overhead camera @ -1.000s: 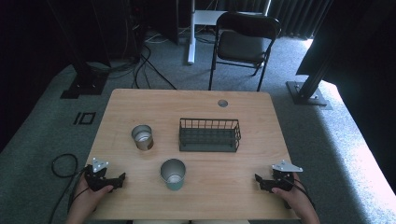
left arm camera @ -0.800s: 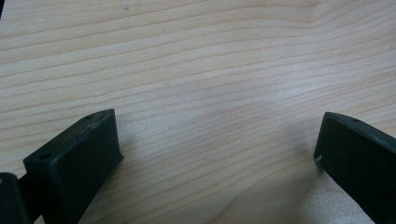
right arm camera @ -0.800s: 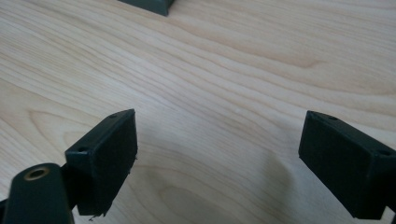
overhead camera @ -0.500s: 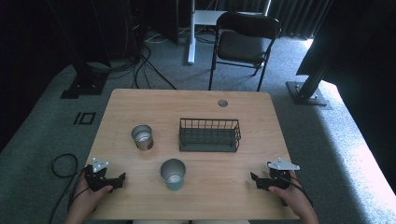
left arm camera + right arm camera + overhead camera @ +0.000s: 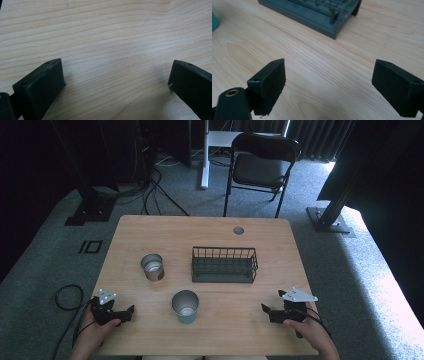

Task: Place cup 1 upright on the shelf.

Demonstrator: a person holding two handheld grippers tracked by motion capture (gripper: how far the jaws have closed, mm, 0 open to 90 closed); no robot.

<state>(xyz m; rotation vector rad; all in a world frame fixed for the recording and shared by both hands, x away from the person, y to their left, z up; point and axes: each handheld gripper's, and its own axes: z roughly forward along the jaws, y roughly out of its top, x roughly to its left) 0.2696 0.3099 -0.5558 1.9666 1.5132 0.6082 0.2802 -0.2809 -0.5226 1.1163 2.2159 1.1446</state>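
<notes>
A dark wire basket (image 5: pixel 224 264) stands in the middle of the wooden table (image 5: pixel 200 232). Left of it is a small metal cup (image 5: pixel 152 267), and nearer the front a teal cup (image 5: pixel 185 307) with a metal inside. My left gripper (image 5: pixel 129 310) rests at the front left corner, open, with bare wood (image 5: pixel 112 50) between its jaws. My right gripper (image 5: pixel 265 309) sits at the front right, open, pointing left. In the right gripper view the basket's corner (image 5: pixel 332 27) lies ahead, and a sliver of the teal cup (image 5: pixel 214 21) shows at the left edge.
A round grommet hole (image 5: pixel 238 230) sits near the table's far edge. Behind the table stand a folding chair (image 5: pixel 262 165), a white desk leg (image 5: pixel 204 155) and cables on the carpet. A black stand base (image 5: pixel 330 220) lies at the right.
My right gripper has slid a little left along the table's front. The left gripper and the cups have stayed put.
</notes>
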